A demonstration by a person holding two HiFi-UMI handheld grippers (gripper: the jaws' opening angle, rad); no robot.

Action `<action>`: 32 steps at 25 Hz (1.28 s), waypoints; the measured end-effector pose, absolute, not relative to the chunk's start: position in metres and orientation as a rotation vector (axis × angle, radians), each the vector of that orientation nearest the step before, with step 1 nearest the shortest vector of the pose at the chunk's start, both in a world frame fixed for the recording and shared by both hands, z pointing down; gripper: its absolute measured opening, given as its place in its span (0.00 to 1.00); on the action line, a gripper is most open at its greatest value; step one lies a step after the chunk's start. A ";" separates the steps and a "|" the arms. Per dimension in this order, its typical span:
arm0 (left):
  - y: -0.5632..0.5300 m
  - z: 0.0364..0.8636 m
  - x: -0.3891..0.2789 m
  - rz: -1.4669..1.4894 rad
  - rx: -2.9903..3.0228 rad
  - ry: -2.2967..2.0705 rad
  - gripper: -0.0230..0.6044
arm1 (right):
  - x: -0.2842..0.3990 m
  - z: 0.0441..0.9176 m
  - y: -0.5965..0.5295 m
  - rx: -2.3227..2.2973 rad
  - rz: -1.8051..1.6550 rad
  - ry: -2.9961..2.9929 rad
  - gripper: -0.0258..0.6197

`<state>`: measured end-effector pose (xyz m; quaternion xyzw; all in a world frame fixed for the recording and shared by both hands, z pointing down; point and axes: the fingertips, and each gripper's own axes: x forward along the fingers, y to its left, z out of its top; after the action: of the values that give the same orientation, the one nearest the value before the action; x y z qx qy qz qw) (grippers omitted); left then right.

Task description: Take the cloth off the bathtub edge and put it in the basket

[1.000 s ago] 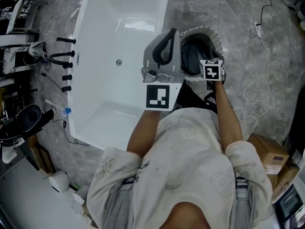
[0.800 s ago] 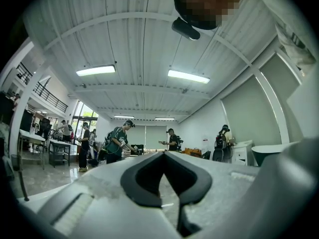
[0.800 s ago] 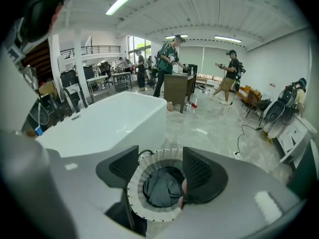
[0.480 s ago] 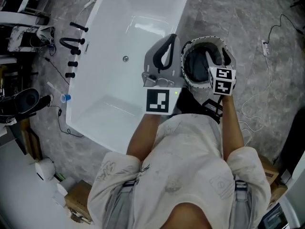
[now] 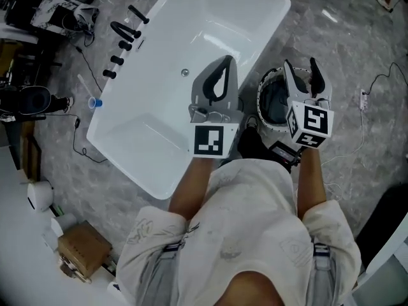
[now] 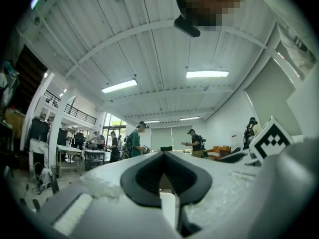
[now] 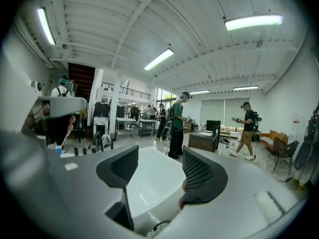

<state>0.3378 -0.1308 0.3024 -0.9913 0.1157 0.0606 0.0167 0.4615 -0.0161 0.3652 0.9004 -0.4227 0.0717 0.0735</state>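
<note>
Risk check: cloth seems in, basket is the weak spot

L gripper point(image 5: 224, 62) sits over the bathtub point(image 5: 210, 18) at its basket-side edge, tongs pressed together tip to tip w/ nothing between them. R gripper point(image 5: 300, 69) hangs over the basket point(image 5: 262, 94), tongs apart & empty. Its own view shows only the tub & a bit of basket rim past the pads. No cloth shows on any tub edge in the head view. The dark mass inside the basket is prob. the cloth point(image 5: 275, 104). It's shadowed & partly behind the R gripper, so I can't say if all of it is in.

What can go wrong:
- Part of the cloth may lie over the far rim, hidden by the R gripper. If so, it can slide out onto the floor once let be. Needs a look from the head view w/ the gripper out of the way.
- R tongs are open right above the rim. A careless sideways pull can hook the rim & tip the basket, which looks light & stands on smooth stone floor just beside the tub.
- A dark thing at the basket's near side, by the person's legs, may be a foot. A step fwd can knock the basket over.
- A plug point(image 5: 364, 97) & its cable lie on the floor to the R, near enough to catch a foot on stepping back.
- L gripper is close over the tub edge. A dip of that hand means a knock on the white rim, no worse.
</note>
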 end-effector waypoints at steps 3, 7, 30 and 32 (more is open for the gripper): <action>-0.148 0.296 0.313 0.189 -3.067 0.463 0.04 | 0.444 0.334 -0.036 2.694 0.107 -1.348 0.48; -0.165 0.299 0.275 0.200 -3.021 0.623 0.04 | 0.417 0.332 -0.067 2.623 0.077 -1.510 0.48; -0.232 0.280 -0.040 0.166 -2.627 1.478 0.04 | 0.129 0.274 -0.216 2.099 -0.178 -2.252 0.48; -0.228 0.277 -0.060 0.179 -2.607 1.502 0.04 | 0.110 0.269 -0.215 2.077 -0.201 -2.281 0.48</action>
<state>-0.0600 -0.2276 0.2774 -0.8631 0.4974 0.0594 0.0636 0.1100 -0.2148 0.2688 0.6716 -0.7376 -0.0650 0.0251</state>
